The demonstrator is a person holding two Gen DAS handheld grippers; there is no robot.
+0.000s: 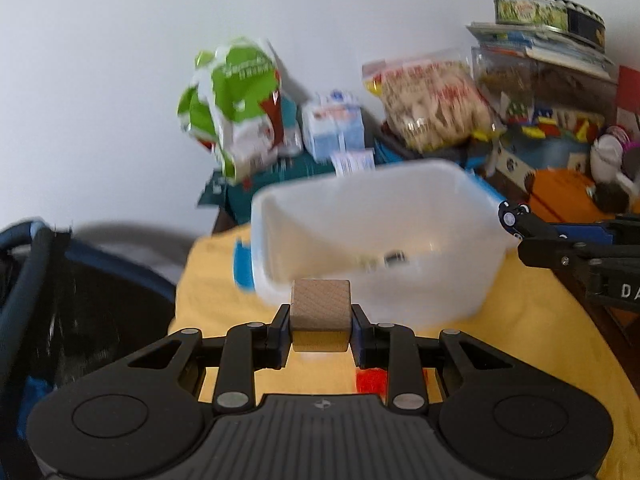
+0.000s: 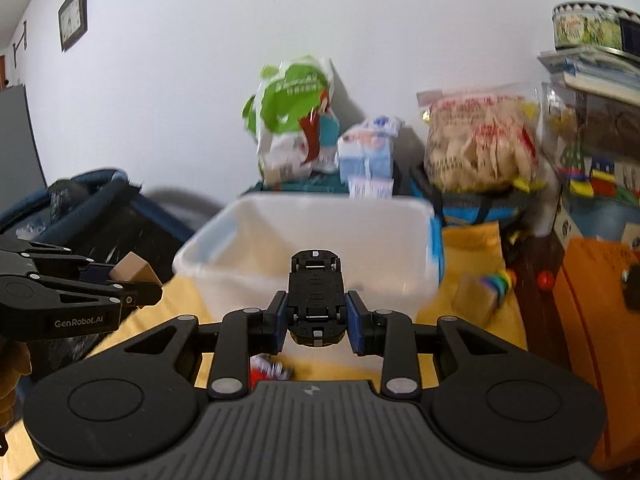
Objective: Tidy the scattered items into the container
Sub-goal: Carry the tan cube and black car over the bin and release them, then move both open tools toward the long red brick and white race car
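Tub (image 1: pixel 280 240) sits on the yellow cloth (image 1: pixel 208 276), awaiting both loads: left gripper (image 1: pixel 320 322) pinches a wooden cube (image 1: pixel 320 304) near its rim, right gripper (image 2: pixel 316 316) clamps a toy car (image 2: pixel 316 292), underside up.

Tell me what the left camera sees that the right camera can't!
Only the left wrist view shows something small and dark already lying inside the white tub. Only the right wrist view shows the wall clock and a rainbow block on the yellow cloth. Both show the left hand-held gripper clamping a wooden cube, the right hand-held gripper clamping a toy car, and the green bag.
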